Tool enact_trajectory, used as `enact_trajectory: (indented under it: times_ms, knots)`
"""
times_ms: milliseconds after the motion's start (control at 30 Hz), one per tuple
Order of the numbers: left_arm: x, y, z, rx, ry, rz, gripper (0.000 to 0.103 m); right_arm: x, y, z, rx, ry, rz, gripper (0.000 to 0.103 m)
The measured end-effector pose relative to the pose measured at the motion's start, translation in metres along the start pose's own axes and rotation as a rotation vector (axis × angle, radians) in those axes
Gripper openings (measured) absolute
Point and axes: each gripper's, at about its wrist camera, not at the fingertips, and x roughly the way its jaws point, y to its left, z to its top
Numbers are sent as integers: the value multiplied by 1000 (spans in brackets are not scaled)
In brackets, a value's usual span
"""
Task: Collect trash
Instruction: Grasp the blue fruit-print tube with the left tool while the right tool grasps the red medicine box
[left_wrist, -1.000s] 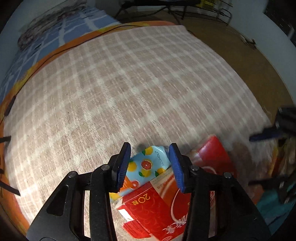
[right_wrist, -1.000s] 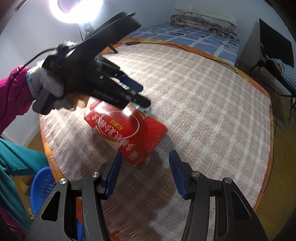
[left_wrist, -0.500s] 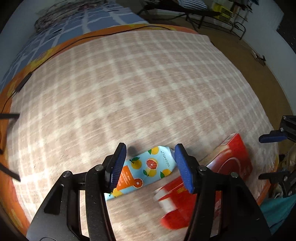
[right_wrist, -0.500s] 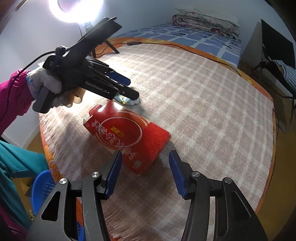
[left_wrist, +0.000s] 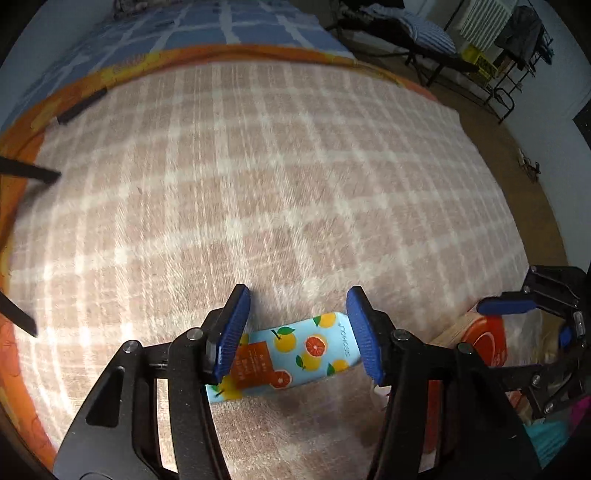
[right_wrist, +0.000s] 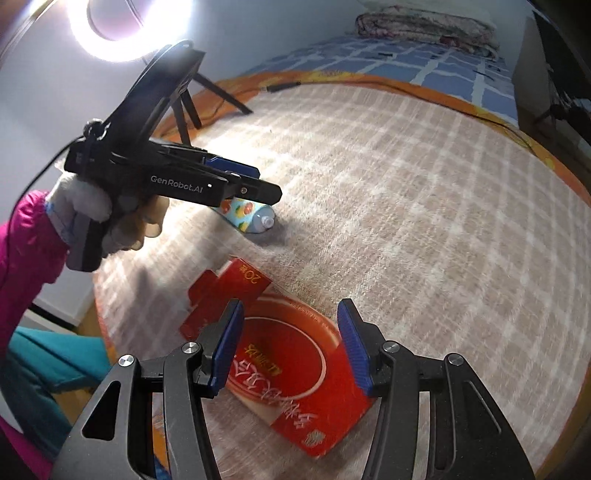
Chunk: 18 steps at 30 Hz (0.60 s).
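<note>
Left hand-held gripper (left_wrist: 297, 334): pointing steeply down at the checked blanket (left_wrist: 280, 177), blue pads apart and easing inward right now; the tube sits in the gap but neither pad presses on it.
Fruit-print tube (left_wrist: 295, 350): lying flat on the blanket near its close edge, directly under the left jaws. Its long axis runs across the gap from pad to pad, so a squeeze would land on its ends, not its sides; my call is the wrist needs a turn, or the tube gets pinched lengthwise. From the right wrist view the capped end (right_wrist: 266, 220) points toward the blanket's middle.
Right hand-held gripper (right_wrist: 290, 341): pads apart, nothing clamped, hanging over the red box.
Red box (right_wrist: 280, 362): flat on the blanket by its near edge, flap end toward the tube, wider than the right jaws' gap as it lies; an edge looks like the better bite.
Who is nearer: left for the tube, right for the box, one piece of trash each.
Further back: the blanket's far half lies bare; ring light (right_wrist: 129, 22) glares above the corner.
</note>
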Motion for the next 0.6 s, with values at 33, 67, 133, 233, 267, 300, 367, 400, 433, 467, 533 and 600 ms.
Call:
enact_trajectory:
  times_ms: [33, 67, 133, 233, 267, 300, 367, 400, 433, 467, 533, 600]
  knots:
    - [-2, 3, -3, -3, -6, -15, 56, 2, -1, 0, 4, 9, 2, 51]
    - [-4, 7, -5, -14, -1, -32, 56, 5, -2, 0, 11, 23, 10, 51]
    - [-8, 15, -11, -33, 13, -45, 55, 8, -4, -2, 33, 56, 46, 51]
    - [-19, 22, -26, -32, 35, -49, 55, 3, -3, -11, 35, 81, 71, 51]
    - [-21, 23, -32, -21, 42, -47, 55, 0, -1, -17, 28, 94, 78, 51]
    - [-24, 23, -40, -4, 52, -40, 55, -2, 1, -22, 22, 106, 88, 51]
    - [-30, 20, -57, 37, 62, -26, 55, -5, 7, -31, 7, 131, 97, 51]
    - [-33, 19, -65, 46, 64, -25, 55, -5, 10, -34, -2, 141, 90, 51]
    - [-35, 18, -70, 50, 66, -27, 55, -7, 15, -38, -14, 151, 86, 51]
    - [-39, 17, -79, 62, 66, -33, 55, -8, 21, -42, -31, 160, 79, 51]
    - [-42, 9, -91, 94, 66, 6, 55, -8, 34, -48, -84, 173, 39, 54]
    - [-40, -2, -103, 137, 64, 46, 55, -6, 47, -50, -142, 175, -16, 66]
